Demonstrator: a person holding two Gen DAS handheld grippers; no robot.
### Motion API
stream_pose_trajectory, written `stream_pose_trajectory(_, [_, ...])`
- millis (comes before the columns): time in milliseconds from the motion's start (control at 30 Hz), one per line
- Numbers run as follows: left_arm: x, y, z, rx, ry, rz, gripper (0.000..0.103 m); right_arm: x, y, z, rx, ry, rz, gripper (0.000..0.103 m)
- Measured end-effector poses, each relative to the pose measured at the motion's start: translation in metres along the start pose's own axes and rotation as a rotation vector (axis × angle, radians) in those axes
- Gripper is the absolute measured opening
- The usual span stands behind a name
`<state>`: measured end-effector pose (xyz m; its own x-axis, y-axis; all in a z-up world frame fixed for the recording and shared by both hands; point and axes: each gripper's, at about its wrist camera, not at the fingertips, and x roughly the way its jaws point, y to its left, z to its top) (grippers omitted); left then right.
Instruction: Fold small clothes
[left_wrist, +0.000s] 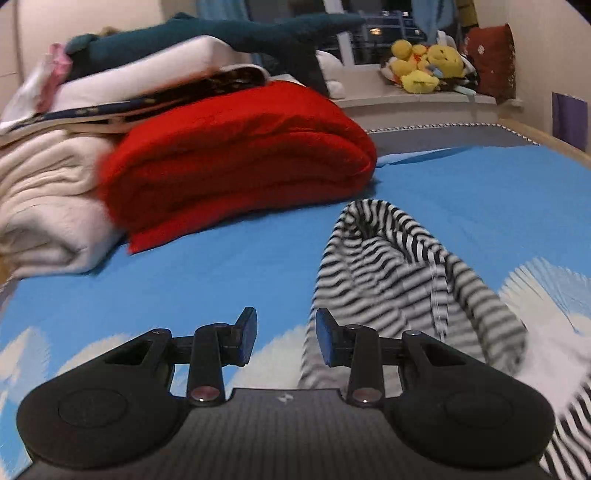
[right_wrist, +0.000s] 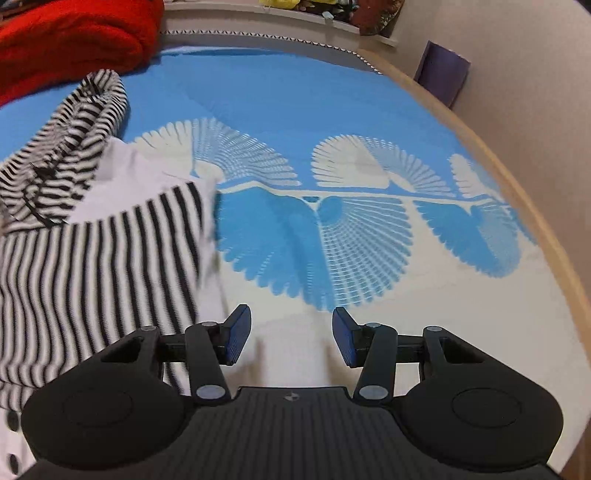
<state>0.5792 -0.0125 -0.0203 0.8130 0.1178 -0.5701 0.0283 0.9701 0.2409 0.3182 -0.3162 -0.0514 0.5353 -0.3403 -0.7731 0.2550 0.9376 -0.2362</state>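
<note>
Striped garment (left_wrist: 399, 280), black-and-white with a hood and a drawstring, lies loosely heaped on the blue patterned bedsheet (left_wrist: 221, 266). Hood end points toward the red folded blanket (left_wrist: 236, 155); in the right wrist view the body with vertical stripes (right_wrist: 92, 266) spreads toward the camera and a plain white panel shows between hood and body. Not yet flat: hood crumpled, edges curled.

Step, judged: start of a fold, or the spread-out before it. No crease or tidy fold visible yet. Next move likely calls for each gripper to pinch an edge or corner of the fabric and pull it flat, thin cloth needing a low, shallow pinch against the sheet.

Left gripper (left_wrist: 286, 339): fingers parted by a moderate gap, holding nothing; right finger just at the garment's near edge, contact uncertain. Held low, pointing across the bed.

Right gripper (right_wrist: 291, 336): fingers wider apart, empty, over bare sheet just beside the garment's right edge, tilted down toward the bed.

Beyond: cream blanket (left_wrist: 48, 206), stacked bedding, yellow plush toys (left_wrist: 424, 66) on the ledge.
</note>
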Motion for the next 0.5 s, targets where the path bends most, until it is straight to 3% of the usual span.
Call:
stream_pose_trajectory(133, [0.082,-0.016,0.024,-0.013,0.004,-0.075,0.040,0.007,0.000,0.001,-0.016,0.019,-0.012,0.050])
stream_pose_trajectory(200, [0.123,-0.023,0.034,-0.041,0.020,-0.086,0.046,0.009,0.003,0.000,-0.030,0.024,-0.007,0.050])
stream_pose_trajectory(400, [0.206,-0.046,0.054,-0.027,0.061,-0.048,0.052,0.019,0.012,-0.003,-0.080,0.055,-0.004,0.050])
stream_pose_trajectory(467, [0.220,-0.048,0.057,-0.019,0.089,-0.034,0.030,0.019,0.011,-0.001,-0.076,0.052,-0.010,0.050])
stream_pose_trajectory(500, [0.225,-0.047,0.058,-0.020,0.113,-0.051,0.002,0.019,0.011,0.000,-0.078,0.050,-0.013,0.050])
